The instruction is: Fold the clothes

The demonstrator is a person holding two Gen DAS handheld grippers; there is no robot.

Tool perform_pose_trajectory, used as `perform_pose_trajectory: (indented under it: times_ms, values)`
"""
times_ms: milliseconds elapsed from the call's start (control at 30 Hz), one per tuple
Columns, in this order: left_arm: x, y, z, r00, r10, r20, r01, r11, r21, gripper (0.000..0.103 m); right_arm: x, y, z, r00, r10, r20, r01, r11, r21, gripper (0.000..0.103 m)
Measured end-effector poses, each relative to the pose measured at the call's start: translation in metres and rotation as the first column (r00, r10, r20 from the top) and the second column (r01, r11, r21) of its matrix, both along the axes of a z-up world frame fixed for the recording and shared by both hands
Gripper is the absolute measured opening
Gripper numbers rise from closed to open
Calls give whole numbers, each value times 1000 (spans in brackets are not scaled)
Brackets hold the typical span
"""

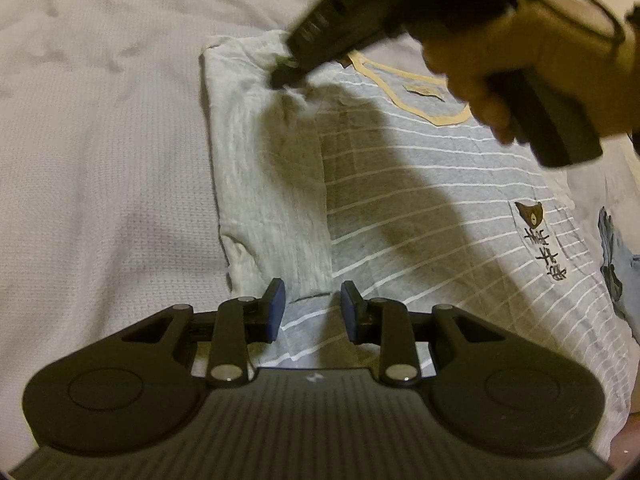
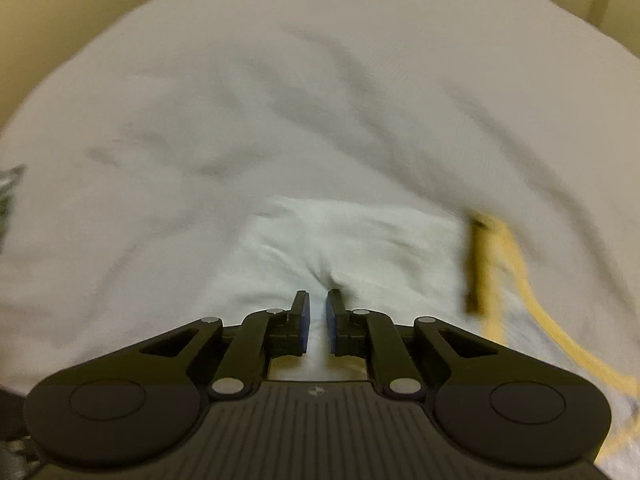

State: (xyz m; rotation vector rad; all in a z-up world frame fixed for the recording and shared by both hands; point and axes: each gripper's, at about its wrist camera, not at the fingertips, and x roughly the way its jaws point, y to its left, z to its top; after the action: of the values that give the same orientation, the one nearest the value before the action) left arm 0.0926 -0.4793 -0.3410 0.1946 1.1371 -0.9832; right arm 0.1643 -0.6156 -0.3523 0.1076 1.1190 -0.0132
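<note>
A grey T-shirt (image 1: pixel 432 184) with white stripes, a tan collar (image 1: pixel 404 80) and a bear print lies flat on the white bedcover (image 1: pixel 100 152). Its left side is folded inward and shows the paler inside fabric (image 1: pixel 272 184). My left gripper (image 1: pixel 314 308) stands open at the lower hem of that fold, with nothing clamped between its fingers. A hand (image 1: pixel 520 60) holds my right gripper (image 1: pixel 282 76) at the fold's shoulder end. In the right wrist view, the right gripper (image 2: pixel 317 308) has its jaws nearly together on puckered pale cloth (image 2: pixel 352 248), with the tan collar (image 2: pixel 516 280) blurred at the right.
Another pale garment with a dark blue print (image 1: pixel 612 256) lies at the right edge, beside the shirt. The wrinkled bedcover (image 2: pixel 280 100) stretches far beyond the shirt to a beige wall (image 2: pixel 48 12). A dark object (image 2: pixel 10 184) shows at the left edge.
</note>
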Motion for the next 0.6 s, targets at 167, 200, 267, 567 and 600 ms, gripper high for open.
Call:
perform_pose_trajectory:
  times_ms: [167, 200, 267, 567, 600]
  values:
    - [-12, 8, 15, 1000, 10, -9, -10, 1000, 4, 25, -55, -11, 30, 993, -111, 26, 111, 994, -3, 17]
    - [-16, 8, 20, 1000, 3, -6, -3, 1000, 3, 25, -69, -13, 37, 991, -130, 27, 130, 991, -4, 19]
    - [-24, 8, 28, 1000, -13, -1, 13, 1000, 0, 26, -101, -20, 51, 983, -180, 25, 181, 984, -8, 23]
    - [-81, -26, 61, 986, -167, 31, 168, 985, -32, 28, -282, -82, 100, 883, -470, -3, 469, 881, -72, 29]
    - [-89, -34, 66, 981, -187, 42, 189, 981, -38, 28, -299, -94, 106, 868, -496, 2, 495, 866, -75, 30]
